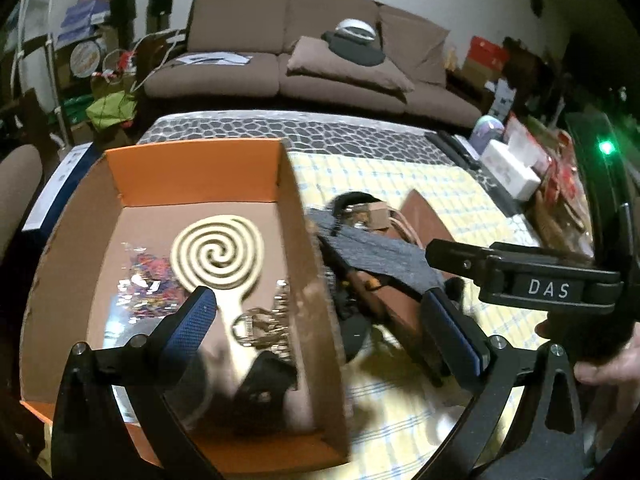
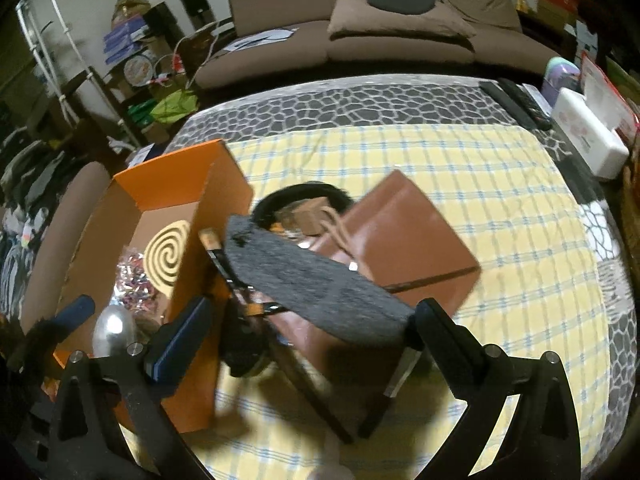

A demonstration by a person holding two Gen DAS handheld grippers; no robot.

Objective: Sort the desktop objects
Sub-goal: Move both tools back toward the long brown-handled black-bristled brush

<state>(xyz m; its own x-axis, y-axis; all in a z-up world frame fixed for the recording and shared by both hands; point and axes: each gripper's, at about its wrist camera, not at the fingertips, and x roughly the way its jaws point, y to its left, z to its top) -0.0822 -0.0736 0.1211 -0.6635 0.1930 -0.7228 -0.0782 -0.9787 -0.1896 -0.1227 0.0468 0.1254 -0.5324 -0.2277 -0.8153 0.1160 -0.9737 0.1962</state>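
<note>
clutter fills a table draped in a yellow checked cloth [image 2: 460,184]. a brown sofa [image 1: 304,52] stands behind it, and a white tissue box [image 2: 588,140] sits at the table's far right edge. the orange cardboard box [image 1: 192,176] stands at the left, its tall right wall between the two grippers and blocking part of the pile from the left wrist view.

beside the box lies a heap: a brown leather pouch [image 2: 404,236], a dark grey felt strip [image 2: 320,280] resting across it, a small tan block [image 1: 378,214] and a black round object that is mostly hidden underneath. the lower part of the heap is blurred and hard to make out.

inside the box are a pale spiral coil [image 1: 218,254], shiny multicoloured wrappers [image 1: 146,280], a bunch of metal rings [image 1: 264,320] and a black item that is too blurred to name.

the left gripper [image 1: 316,312] hangs over the box wall, jaws wide apart, holding nothing. the right gripper [image 2: 308,332] hovers over the heap, jaws also wide apart and empty, its tips either side of the felt strip's near end.
</note>
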